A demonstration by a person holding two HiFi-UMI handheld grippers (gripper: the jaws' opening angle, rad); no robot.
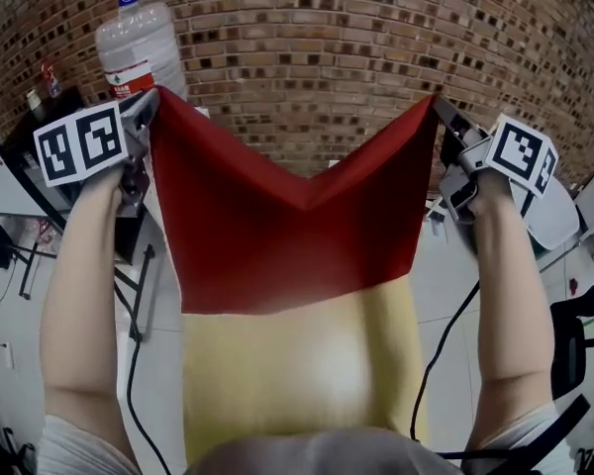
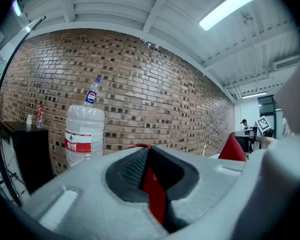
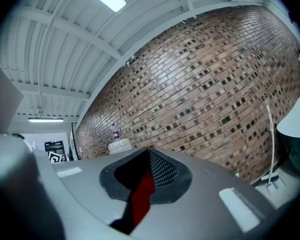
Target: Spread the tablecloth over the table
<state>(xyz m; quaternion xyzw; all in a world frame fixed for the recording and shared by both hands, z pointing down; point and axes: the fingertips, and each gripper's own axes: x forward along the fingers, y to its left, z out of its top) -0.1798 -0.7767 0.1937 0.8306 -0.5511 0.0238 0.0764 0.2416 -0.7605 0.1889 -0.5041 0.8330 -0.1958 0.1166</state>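
Observation:
A red tablecloth (image 1: 287, 231) hangs spread between my two raised grippers, sagging in a V at its top edge, its lower hem over the yellow table (image 1: 307, 364). My left gripper (image 1: 150, 102) is shut on the cloth's upper left corner; a red strip of tablecloth (image 2: 152, 189) shows pinched between its jaws. At the upper right corner my right gripper (image 1: 438, 105) is shut on the cloth, with red tablecloth (image 3: 141, 196) clamped between its jaws. Both point roughly level toward the brick wall.
A brick wall (image 1: 327, 47) stands straight ahead. A large water jug (image 1: 134, 43) on a dark stand sits at the far left. Cables (image 1: 134, 364) trail down beside the table. Chairs and a desk (image 1: 574, 265) crowd the right side.

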